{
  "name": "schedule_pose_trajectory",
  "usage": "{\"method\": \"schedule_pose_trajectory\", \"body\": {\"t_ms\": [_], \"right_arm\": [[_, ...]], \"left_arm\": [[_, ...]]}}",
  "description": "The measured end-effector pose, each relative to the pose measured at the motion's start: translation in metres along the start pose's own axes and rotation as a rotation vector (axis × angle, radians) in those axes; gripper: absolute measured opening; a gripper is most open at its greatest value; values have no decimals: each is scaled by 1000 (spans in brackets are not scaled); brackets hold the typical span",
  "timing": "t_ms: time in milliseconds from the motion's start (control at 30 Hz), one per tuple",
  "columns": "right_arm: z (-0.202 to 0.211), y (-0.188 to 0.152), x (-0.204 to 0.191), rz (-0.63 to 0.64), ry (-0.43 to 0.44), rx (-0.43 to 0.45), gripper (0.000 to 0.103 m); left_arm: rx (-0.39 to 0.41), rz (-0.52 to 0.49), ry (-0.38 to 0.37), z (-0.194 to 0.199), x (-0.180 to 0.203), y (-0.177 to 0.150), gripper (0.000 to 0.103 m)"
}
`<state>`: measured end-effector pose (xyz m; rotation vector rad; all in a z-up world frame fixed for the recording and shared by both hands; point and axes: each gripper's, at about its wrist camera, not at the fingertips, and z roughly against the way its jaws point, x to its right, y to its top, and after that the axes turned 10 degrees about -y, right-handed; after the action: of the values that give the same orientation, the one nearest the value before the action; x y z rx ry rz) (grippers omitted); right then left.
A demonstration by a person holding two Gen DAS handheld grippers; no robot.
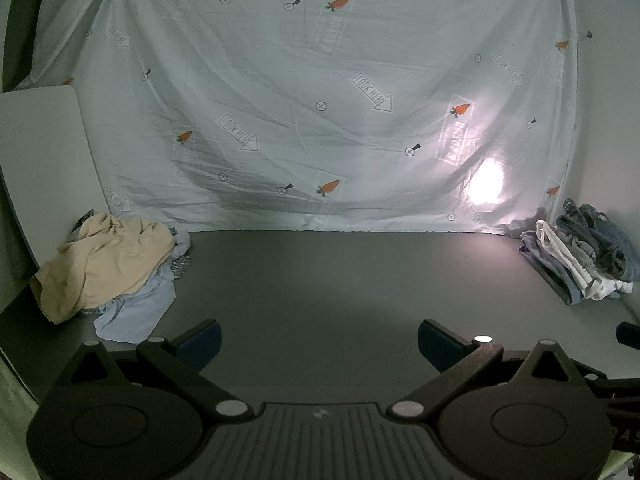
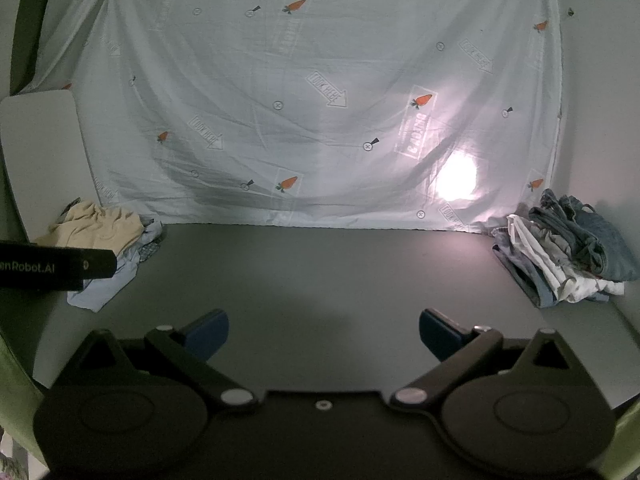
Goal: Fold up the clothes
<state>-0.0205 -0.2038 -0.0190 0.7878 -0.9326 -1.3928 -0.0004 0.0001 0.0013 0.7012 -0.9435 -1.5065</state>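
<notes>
Clothes lay in two lots on the dark table (image 1: 320, 280). At the left of the frame a loose heap (image 1: 108, 264) sat against the back edge, a beige garment (image 1: 100, 256) on top and a pale blue one (image 1: 136, 308) spilling from under it toward the near side. At the right of the frame a folded stack (image 1: 580, 256) rested near the back corner, denim uppermost and white cloth showing along its edge.

In the left wrist view, the left gripper (image 1: 320, 346) filled the bottom of the frame with its blue-padded fingers (image 1: 200, 344) spread wide, nothing between them and only bare table showing in the gap. In the right wrist view, the right gripper (image 2: 324, 334) stood likewise wide apart and empty at the bottom centre, well short of both lots. A dark bar lettered "Robot.AI" (image 2: 56, 266) crossed the left edge of that view in front of the heap.

Behind the table hung a pale sheet (image 1: 320, 100) printed with carrots, a bright light spot glowing at its lower right.
</notes>
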Motion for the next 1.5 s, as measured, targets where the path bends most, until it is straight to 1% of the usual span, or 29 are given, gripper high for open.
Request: {"method": "schedule_pose_trajectory", "body": {"t_ms": [133,200,300,433,767,867,1500], "right_arm": [[1,1,-1,2,3,4,103],[2,1,-1,2,4,6,103],[3,2,-1,4,6,8,103],[4,3,-2,5,8,12,103],[6,7,-3,10,11,19,103],[7,-4,-5,8,8,29,103],[10,-9,-3,9,11,45,103]], "left_arm": [[-4,-6,0,1,0,1,103],[-24,-2,-3,-5,-2,7,103],[-3,3,-7,-2,-7,4,103],[13,-6,7,6,5,0,103],[16,-7,12,7,2,-3,103],[14,-9,10,9,1,-5,103],[23,-12,-1,13,-1,-4,103]]}}
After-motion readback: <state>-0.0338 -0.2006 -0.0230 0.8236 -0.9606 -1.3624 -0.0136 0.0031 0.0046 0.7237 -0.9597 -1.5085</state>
